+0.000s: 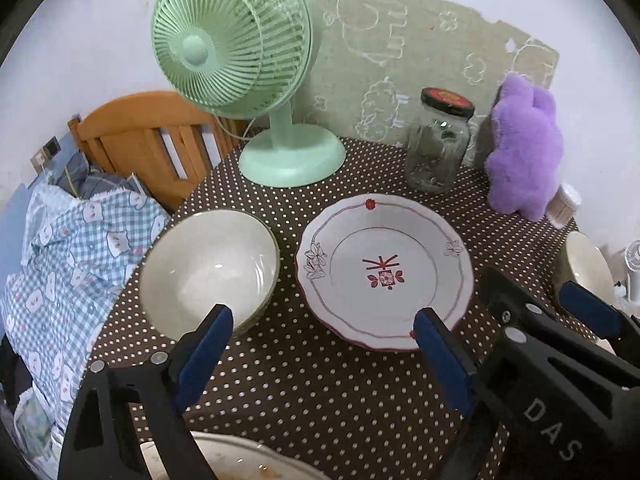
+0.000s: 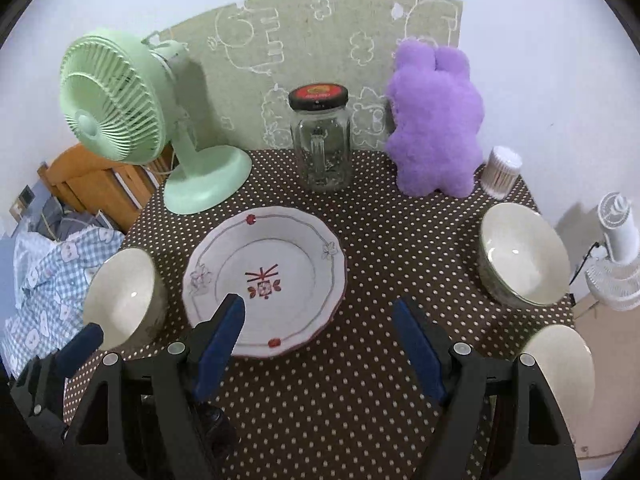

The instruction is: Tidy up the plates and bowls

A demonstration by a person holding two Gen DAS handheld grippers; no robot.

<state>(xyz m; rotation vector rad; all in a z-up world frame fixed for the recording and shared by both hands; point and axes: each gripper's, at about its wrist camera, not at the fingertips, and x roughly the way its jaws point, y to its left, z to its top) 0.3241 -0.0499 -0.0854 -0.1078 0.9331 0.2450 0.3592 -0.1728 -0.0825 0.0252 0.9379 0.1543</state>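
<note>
Polka-dotted desk (image 2: 360,380) carries the patterned plate (image 2: 276,272) at centre with bowls (image 2: 524,256) at its edges, and both grippers (image 2: 320,344) hover empty, jaws apart, so a careless reach might nudge an edge bowl off.

Dotted brown table (image 2: 360,380) bearing plate (image 2: 264,280), bowls (image 2: 524,256), jar (image 2: 322,144), fan (image 2: 120,120).
</note>
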